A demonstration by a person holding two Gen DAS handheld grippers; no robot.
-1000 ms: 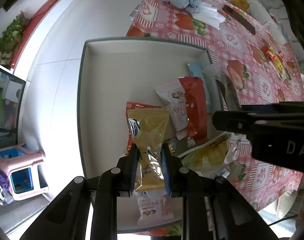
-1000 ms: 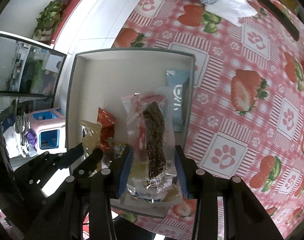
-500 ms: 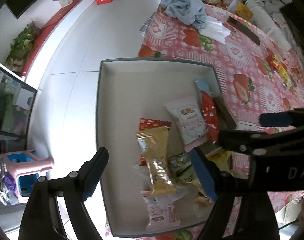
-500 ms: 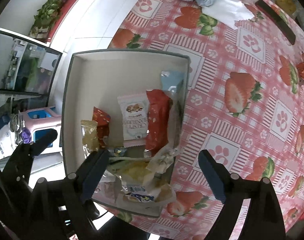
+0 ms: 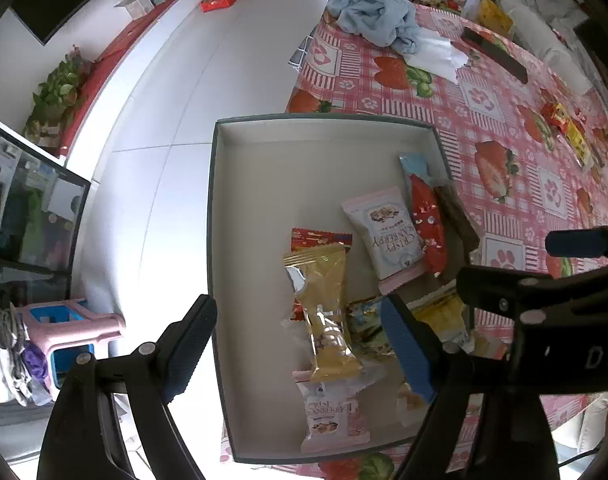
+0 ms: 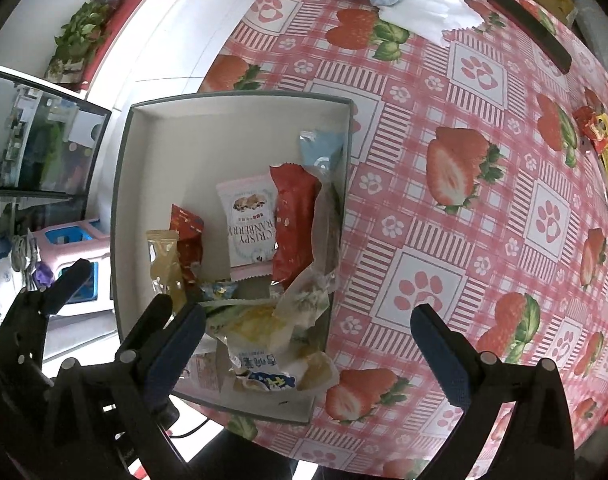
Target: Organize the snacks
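A shallow grey box [image 5: 240, 132] [image 6: 122, 184] sits at the table's near left edge and holds several snack packets. A yellow packet [image 5: 324, 304] [image 6: 166, 264] lies over a red packet [image 5: 320, 238]. A pink cranberry packet [image 5: 388, 236] [image 6: 250, 226], a red packet [image 5: 428, 224] [image 6: 294, 224] and a clear pack with a dark strip [image 5: 458, 220] lie at the right wall. My left gripper [image 5: 300, 344] is open and empty above the box. My right gripper [image 6: 308, 344] is open and empty above the box's right wall.
Loose snacks [image 5: 564, 128] [image 6: 604, 148] lie far right on the strawberry tablecloth [image 6: 484, 240]. A blue cloth [image 5: 376, 12], white paper [image 6: 428, 10] and a dark bar [image 5: 496, 56] lie at the far side. A pink stool [image 5: 72, 332] stands on the floor left.
Both grippers have opened and drawn back up. The left let go of the yellow packet and the right let go of the clear dark-strip pack; both now lie in the box.
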